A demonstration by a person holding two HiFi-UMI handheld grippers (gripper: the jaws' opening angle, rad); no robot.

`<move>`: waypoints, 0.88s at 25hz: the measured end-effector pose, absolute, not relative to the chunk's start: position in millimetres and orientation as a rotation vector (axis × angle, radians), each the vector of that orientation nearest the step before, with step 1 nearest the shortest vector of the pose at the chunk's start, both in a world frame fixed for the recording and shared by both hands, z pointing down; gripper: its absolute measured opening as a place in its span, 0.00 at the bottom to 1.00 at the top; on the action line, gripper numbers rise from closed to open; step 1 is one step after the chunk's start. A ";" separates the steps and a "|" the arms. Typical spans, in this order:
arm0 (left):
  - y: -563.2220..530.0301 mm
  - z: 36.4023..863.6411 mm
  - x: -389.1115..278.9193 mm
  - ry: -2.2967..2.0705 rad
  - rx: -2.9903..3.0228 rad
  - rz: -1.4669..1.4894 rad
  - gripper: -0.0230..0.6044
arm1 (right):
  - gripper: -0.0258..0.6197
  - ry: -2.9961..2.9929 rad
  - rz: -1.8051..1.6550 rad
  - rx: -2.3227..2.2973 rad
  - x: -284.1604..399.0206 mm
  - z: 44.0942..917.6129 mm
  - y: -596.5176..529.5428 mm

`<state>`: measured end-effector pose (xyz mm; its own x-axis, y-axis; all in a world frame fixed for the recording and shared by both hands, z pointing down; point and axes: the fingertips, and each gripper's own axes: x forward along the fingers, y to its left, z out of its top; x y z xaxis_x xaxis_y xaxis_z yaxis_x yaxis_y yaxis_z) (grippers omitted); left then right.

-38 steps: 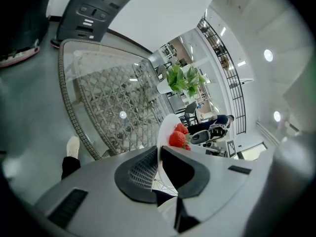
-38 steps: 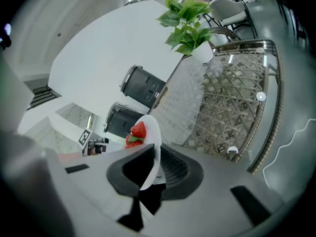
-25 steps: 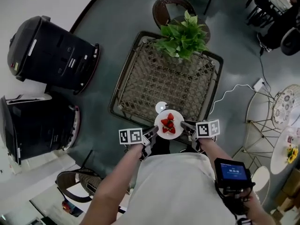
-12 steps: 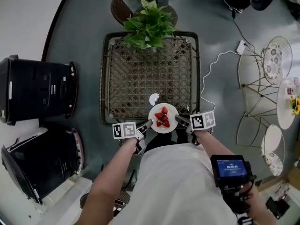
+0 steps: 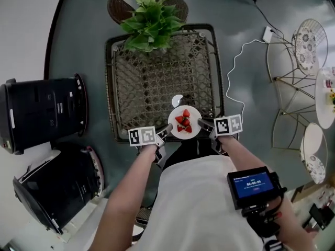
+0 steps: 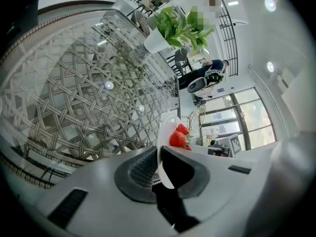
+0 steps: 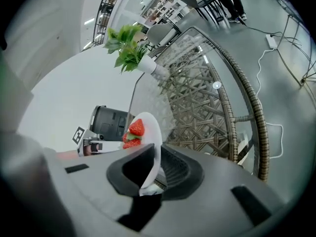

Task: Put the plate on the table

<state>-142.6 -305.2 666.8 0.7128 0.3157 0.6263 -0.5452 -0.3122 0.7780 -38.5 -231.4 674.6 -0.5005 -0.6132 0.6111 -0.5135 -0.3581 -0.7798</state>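
The white plate (image 5: 191, 133) of strawberries (image 5: 183, 123) is held over the near edge of the wicker table (image 5: 111, 88). The left gripper (image 5: 166, 130) and right gripper (image 5: 203, 123) each pinch an opposite rim, jaws narrow, swallowing its edges. Whether it touches the glass, I can't tell.

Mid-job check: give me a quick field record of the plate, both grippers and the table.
plate: white, carrying strawberries, held over the table's near edge
left gripper: shut on the plate's left rim
right gripper: shut on the plate's right rim
table: wicker under glass; potted plant at far edge, small white disc just beyond the plate
touchdown: cannot tell
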 end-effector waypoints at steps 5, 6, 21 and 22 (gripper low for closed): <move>-314.0 690.8 -128.7 -0.203 1.658 0.863 0.07 | 0.07 1.713 -2.005 -1.549 -24.0 693.0 -238.7; -315.3 692.7 -126.3 -0.205 1.660 0.863 0.07 | 0.07 1.707 -2.000 -1.557 -21.8 693.5 -239.5; -344.2 714.2 -59.0 -0.227 1.751 0.923 0.07 | 0.07 1.688 -1.971 -1.623 40.8 712.7 -263.6; -347.4 714.6 -54.5 -0.236 1.754 0.917 0.07 | 0.07 1.689 -1.964 -1.630 46.3 713.5 -267.8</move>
